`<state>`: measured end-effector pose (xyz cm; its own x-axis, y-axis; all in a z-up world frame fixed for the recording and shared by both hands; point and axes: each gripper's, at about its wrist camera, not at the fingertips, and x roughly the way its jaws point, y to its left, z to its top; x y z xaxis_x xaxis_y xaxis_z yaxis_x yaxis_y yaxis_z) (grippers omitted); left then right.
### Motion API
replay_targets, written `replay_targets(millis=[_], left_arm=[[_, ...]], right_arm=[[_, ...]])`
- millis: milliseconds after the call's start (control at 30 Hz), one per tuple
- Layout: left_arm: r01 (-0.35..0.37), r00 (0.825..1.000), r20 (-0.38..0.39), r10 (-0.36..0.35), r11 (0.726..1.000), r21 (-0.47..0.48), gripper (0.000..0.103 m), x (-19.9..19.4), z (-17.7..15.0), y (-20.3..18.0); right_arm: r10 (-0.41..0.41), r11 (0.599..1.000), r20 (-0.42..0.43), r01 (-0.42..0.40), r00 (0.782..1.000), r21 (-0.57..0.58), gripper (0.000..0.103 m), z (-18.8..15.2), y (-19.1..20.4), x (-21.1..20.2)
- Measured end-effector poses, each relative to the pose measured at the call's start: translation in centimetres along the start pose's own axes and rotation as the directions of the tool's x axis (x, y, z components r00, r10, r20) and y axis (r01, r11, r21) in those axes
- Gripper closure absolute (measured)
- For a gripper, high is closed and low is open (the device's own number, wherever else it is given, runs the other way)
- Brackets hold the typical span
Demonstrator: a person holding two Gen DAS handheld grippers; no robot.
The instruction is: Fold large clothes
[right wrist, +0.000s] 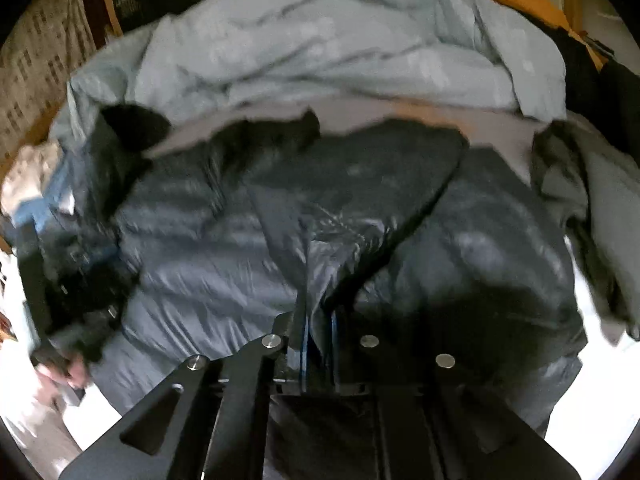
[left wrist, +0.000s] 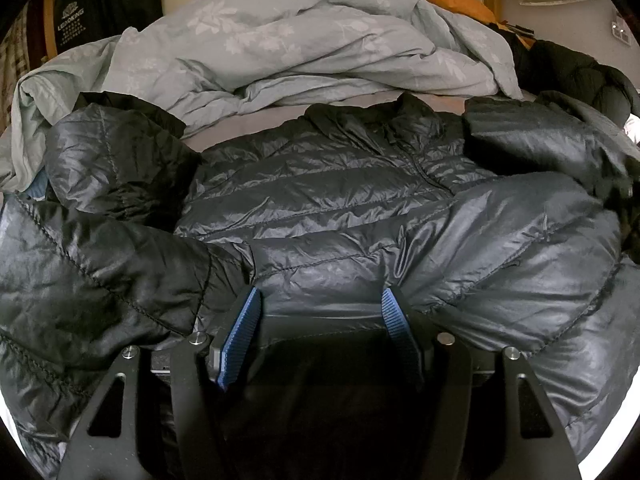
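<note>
Meanwhile right tongs [right wrist: 319,330] pinch the jacket [right wrist: 248,264] fabric between their pads.

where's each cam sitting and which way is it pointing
Left wrist: on the left hand-held gripper, looking forward and down over its open blue pads at the dark puffer jacket spread on the bed; no part of the person shows.
Right wrist: on the right hand-held gripper, angled down at the jacket, its jaws shut on a fold of it; blurred; a hand shows at lower left.
Shared: the jacket, the pale duvet and the orange pillow behind it.
</note>
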<state>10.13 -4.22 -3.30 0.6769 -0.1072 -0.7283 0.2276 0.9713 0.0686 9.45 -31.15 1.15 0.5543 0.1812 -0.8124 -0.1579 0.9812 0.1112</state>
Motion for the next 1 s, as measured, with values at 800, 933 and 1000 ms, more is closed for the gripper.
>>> replay_targets(millis=[800, 933, 1000], left_arm=[[0.001, 1.000, -0.005, -0.001, 1.000, -0.011, 0.041, -0.2, 0.1, 0.2], [0.036, 0.997, 0.076, -0.029, 0.996, -0.087, 0.048, -5.1, 0.9, 2.0], [-0.029, 0.989, 0.145, 0.041, 0.996, -0.084, 0.047, -8.2, 1.8, 3.2]], right_arm=[[0.043, 0.940, -0.040, -0.027, 0.998, 0.339, 0.069, 10.7, -10.9, 6.1], [0.016, 0.962, 0.046, -0.028, 0.999, 0.270, 0.101, 11.8, -9.0, 4.5], [0.001, 0.980, 0.167, -0.035, 0.986, 0.198, 0.101, 12.4, -6.8, 1.3]])
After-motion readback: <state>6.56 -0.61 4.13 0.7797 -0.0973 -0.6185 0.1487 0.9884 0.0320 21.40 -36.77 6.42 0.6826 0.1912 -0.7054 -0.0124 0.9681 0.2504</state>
